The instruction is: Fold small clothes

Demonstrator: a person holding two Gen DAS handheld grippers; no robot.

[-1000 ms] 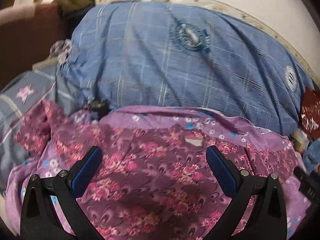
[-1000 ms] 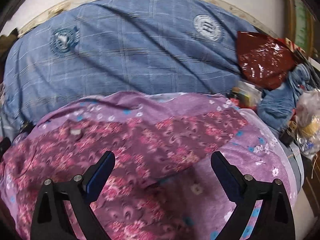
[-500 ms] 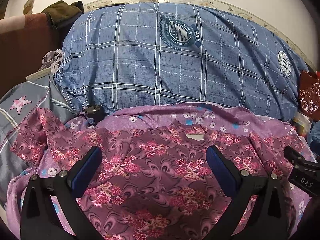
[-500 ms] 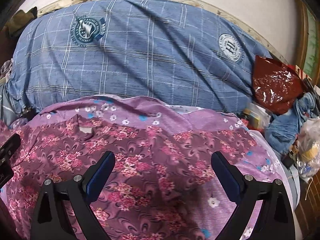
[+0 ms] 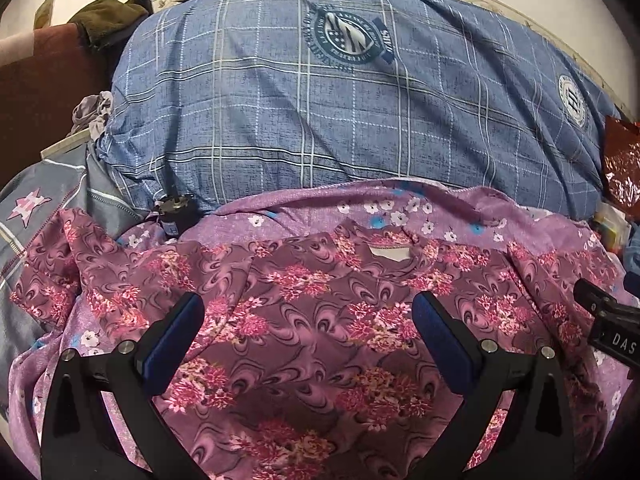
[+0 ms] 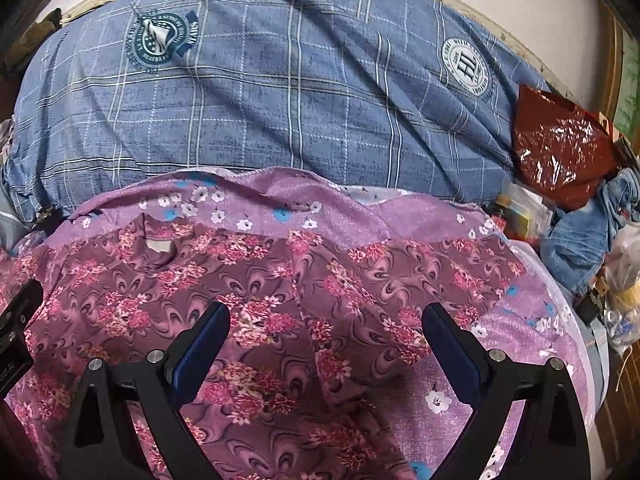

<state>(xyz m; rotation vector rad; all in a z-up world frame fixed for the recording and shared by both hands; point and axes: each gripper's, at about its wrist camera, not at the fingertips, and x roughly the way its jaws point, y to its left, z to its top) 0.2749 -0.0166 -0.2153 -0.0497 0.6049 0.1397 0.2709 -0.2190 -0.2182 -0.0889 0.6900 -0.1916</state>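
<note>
A maroon shirt with pink flower print (image 5: 312, 300) (image 6: 256, 280) lies spread flat on a lilac flowered sheet (image 5: 304, 206) (image 6: 520, 320), its neckline with a white label (image 5: 390, 254) (image 6: 160, 245) at the far side. My left gripper (image 5: 306, 322) hovers open above the shirt's middle, with nothing between its blue pads. My right gripper (image 6: 326, 334) is open too, above the shirt's right half near its right sleeve (image 6: 440, 256). The right gripper's black body (image 5: 608, 328) shows at the right edge of the left wrist view.
A big blue checked pillow (image 5: 340, 112) (image 6: 260, 96) bounds the far side. A grey star-print cloth (image 5: 44, 208) and a small dark bottle (image 5: 174, 214) lie at the left. A red plastic bag (image 6: 560, 152), blue denim (image 6: 588, 232) and clutter sit at the right.
Both views have pulled back and steadied over the shirt, so more of it shows; the right gripper has shifted left relative to the shirt. Both grippers stay open.
</note>
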